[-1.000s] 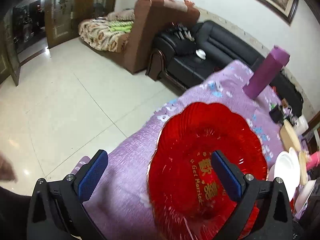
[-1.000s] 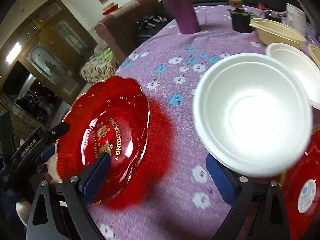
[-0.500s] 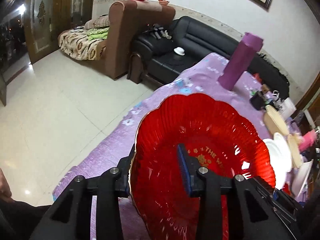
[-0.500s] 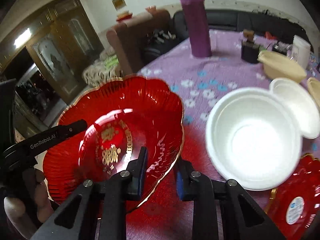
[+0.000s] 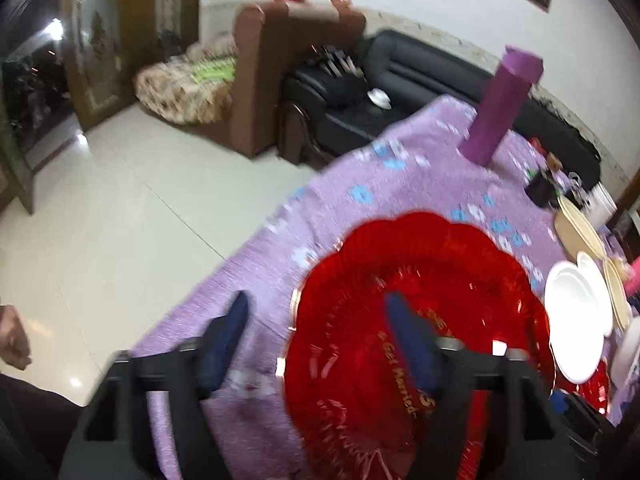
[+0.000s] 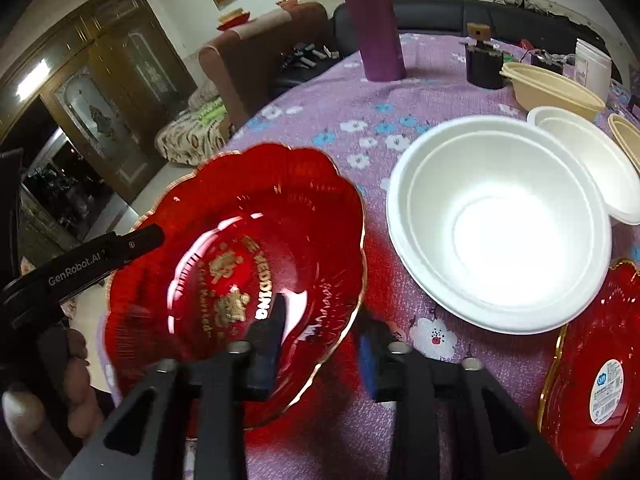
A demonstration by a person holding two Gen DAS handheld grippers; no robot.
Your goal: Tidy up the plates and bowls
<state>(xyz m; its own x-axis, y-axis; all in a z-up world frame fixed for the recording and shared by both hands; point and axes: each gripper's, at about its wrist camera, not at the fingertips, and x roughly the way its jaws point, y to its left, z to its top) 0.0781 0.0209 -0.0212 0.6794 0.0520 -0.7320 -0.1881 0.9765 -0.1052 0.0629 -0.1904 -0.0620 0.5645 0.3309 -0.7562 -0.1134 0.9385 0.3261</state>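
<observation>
A red scalloped plate point(image 5: 420, 300) point(image 6: 240, 248) with gold lettering lies on the purple flowered tablecloth point(image 5: 360, 184) near its left edge. My left gripper point(image 5: 316, 332) is open, its jaws either side of the plate's left rim without gripping. My right gripper point(image 6: 320, 340) is open around the plate's near rim, one finger over the plate and one beside it. A white foam bowl point(image 6: 500, 220) sits to the right, with a second white bowl point(image 6: 592, 160) behind it. Another red plate point(image 6: 592, 360) lies at the far right.
A tall purple flask point(image 6: 376, 24) stands at the back of the table. Beige bowls point(image 6: 552, 88), a black holder point(image 6: 484, 64) and a white cup point(image 6: 592, 64) crowd the far right. The table edge drops to a tiled floor point(image 5: 100, 220) on the left.
Both grippers were shut on the red plate half a second ago and have opened. The plate has settled flatter on the cloth.
</observation>
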